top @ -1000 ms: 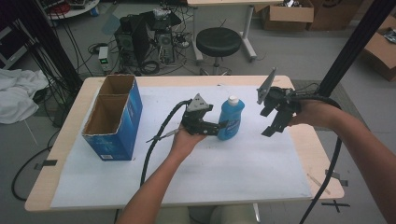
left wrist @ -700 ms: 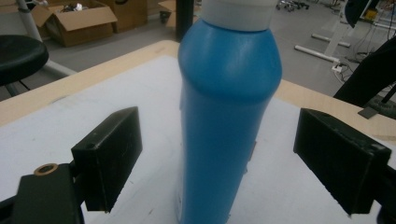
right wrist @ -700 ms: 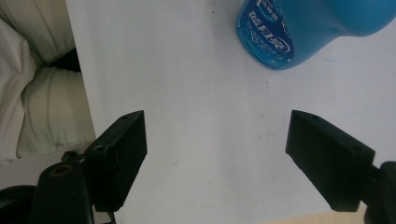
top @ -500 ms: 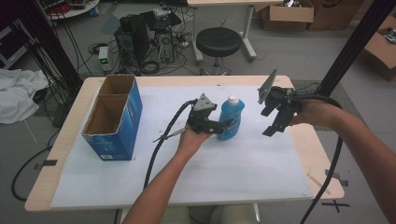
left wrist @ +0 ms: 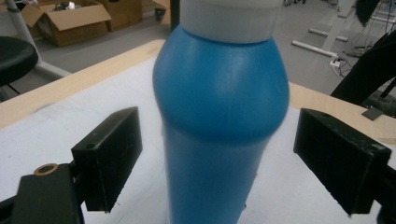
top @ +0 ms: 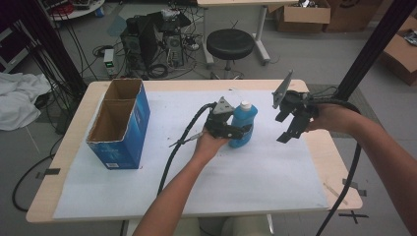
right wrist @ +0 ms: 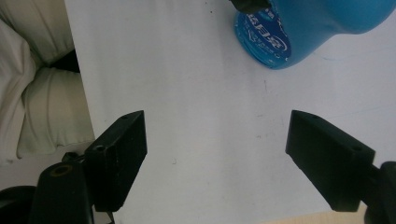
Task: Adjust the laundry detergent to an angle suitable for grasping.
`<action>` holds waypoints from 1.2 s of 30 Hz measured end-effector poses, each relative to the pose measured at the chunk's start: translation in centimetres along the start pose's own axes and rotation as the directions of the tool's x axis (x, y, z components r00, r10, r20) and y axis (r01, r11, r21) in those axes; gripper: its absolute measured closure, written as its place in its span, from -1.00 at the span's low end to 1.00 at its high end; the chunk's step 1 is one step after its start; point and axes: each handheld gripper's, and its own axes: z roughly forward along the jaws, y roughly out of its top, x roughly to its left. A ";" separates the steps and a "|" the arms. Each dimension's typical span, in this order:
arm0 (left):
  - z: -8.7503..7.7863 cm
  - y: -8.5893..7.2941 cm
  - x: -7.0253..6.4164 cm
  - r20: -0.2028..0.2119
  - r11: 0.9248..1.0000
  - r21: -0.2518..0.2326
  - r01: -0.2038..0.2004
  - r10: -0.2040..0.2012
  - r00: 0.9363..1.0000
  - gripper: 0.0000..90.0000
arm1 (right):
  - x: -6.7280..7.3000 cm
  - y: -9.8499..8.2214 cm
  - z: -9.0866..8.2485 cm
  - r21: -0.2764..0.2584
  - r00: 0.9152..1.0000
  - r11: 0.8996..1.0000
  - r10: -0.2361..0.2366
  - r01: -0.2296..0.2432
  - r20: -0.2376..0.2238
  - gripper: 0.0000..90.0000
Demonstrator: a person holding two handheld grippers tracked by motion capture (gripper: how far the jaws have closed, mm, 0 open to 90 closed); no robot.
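Observation:
A blue bottle with a white cap stands upright on the white sheet near the table's middle. My left gripper reaches it from the left, level with its body. In the left gripper view the bottle stands between the two jaws of the left gripper, with a gap on each side, so that gripper is open. My right gripper hangs above the sheet to the bottle's right, open and holding nothing. The right gripper view looks down between the right gripper's jaws at bare sheet, with the bottle at the top.
A tall blue cardboard box, open at the top with two compartments, stands at the table's left. The white sheet covers most of the wooden table. A black stool and cables lie beyond the far edge.
My left gripper has slid right toward the bottle, and its jaws now stand on either side of it. The bottle and the right gripper have stayed put.

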 end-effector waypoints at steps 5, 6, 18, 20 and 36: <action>0.5 0.1 -0.1 -0.004 1.000 0.004 -0.002 0.002 1.000 -0.65 | 0.0 -0.1 -0.1 -0.001 1.000 1.000 0.001 -0.001 0.000 -0.55; 0.6 0.1 -0.1 -0.004 1.000 0.003 -0.001 0.001 1.000 -0.65 | 0.0 -0.1 0.0 -0.001 1.000 1.000 0.001 -0.001 -0.001 -0.55; 1.1 0.0 -0.1 -0.004 1.000 0.011 -0.007 0.007 1.000 -0.64 | -0.1 -0.2 -0.1 -0.002 1.000 1.000 0.004 -0.004 -0.001 -0.55; 1.2 0.0 -0.1 -0.004 1.000 0.008 -0.004 0.004 1.000 -0.64 | -0.1 -0.3 -0.1 0.000 1.000 1.000 0.005 -0.005 0.000 -0.55; 1.6 -0.1 0.0 0.002 1.000 0.008 -0.011 0.011 1.000 -0.43 | -0.1 -0.5 -0.2 0.002 1.000 1.000 0.014 -0.014 0.001 -0.55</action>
